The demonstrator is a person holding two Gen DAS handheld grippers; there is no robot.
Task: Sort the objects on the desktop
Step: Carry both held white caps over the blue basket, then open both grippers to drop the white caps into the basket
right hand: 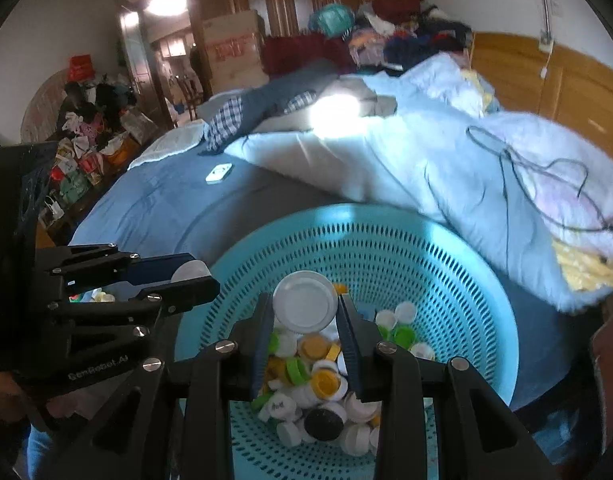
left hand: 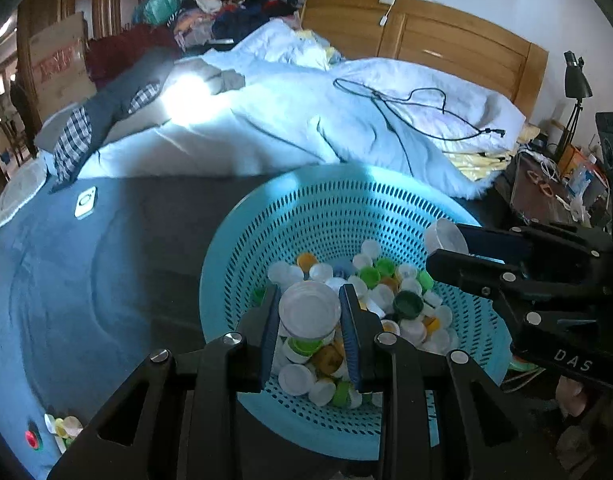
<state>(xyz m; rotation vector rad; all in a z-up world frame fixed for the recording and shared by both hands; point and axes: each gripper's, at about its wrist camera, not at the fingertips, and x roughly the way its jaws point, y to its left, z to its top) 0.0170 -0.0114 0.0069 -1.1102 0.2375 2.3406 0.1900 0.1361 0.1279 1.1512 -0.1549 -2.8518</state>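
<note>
The left gripper (left hand: 310, 312) has its fingers closed on a round white lid (left hand: 309, 310), smooth and shiny. The right gripper (right hand: 304, 308) has its fingers closed on another white lid (right hand: 305, 300), flat and round like a coin. Both lids hang over a blue plastic basket (left hand: 326, 208) full of little holes. The basket sits on a bed with a soft blue sheet (left hand: 86, 272).

Inside the basket lies a heap of bottle caps (left hand: 386, 292): white, green, yellow and one dark green, all small, round and hard.

Only the left wrist view shows a black desk lamp (left hand: 576, 80) and a messy side table at the far right, plus a few loose caps (left hand: 62, 426) on the sheet near a red button. Only the right wrist view shows a doorway with a bright ceiling light (right hand: 166, 2) and a pile of bags and clothes (right hand: 90, 120) by the wall. Both views show a fluffy white quilt (left hand: 286, 120) with a thin black cable (left hand: 406, 108) on it, and a small white remote (left hand: 85, 202).
</note>
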